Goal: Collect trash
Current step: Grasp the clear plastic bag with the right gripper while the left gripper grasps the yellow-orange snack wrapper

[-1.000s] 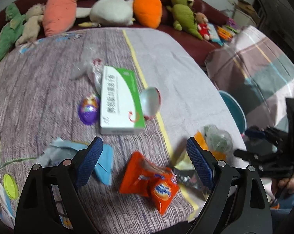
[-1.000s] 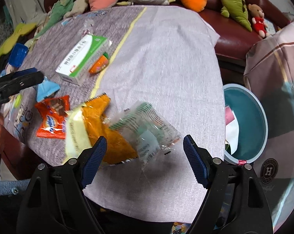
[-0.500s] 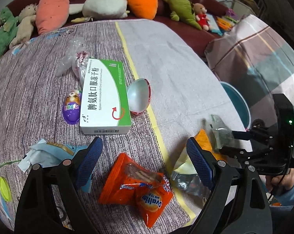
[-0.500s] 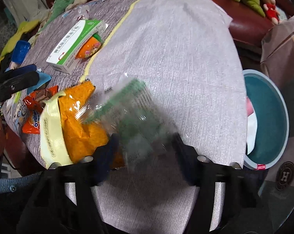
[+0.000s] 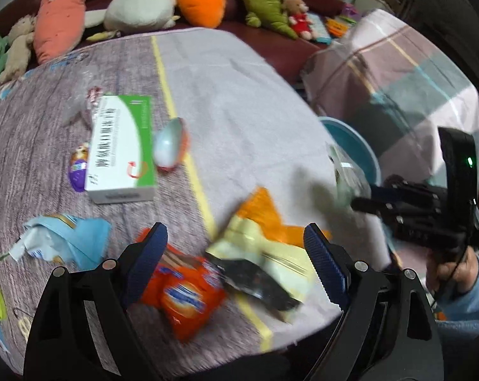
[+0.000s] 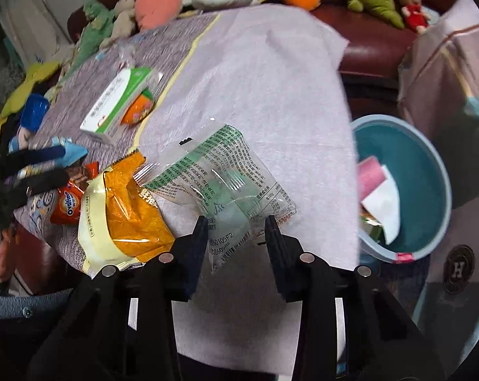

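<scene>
1. Clear green-printed wrapper (image 6: 226, 187), pinched at its near end by the right claw (image 6: 236, 231), whose jaws have just been closing on it; raised above the tabletop (image 6: 271, 95) edge.
2. Just left of it: orange-and-yellow snack bag (image 6: 122, 216), then orange Ovaltine packet (image 6: 69, 204).
3. Left claw (image 5: 236, 254) spread wide and empty, hovering over both packets.
4. Farther back: green-and-white medicine box (image 5: 122, 149).
5. Right of the tabletop, lower: teal bin (image 6: 429, 190) holding paper scraps.
</scene>
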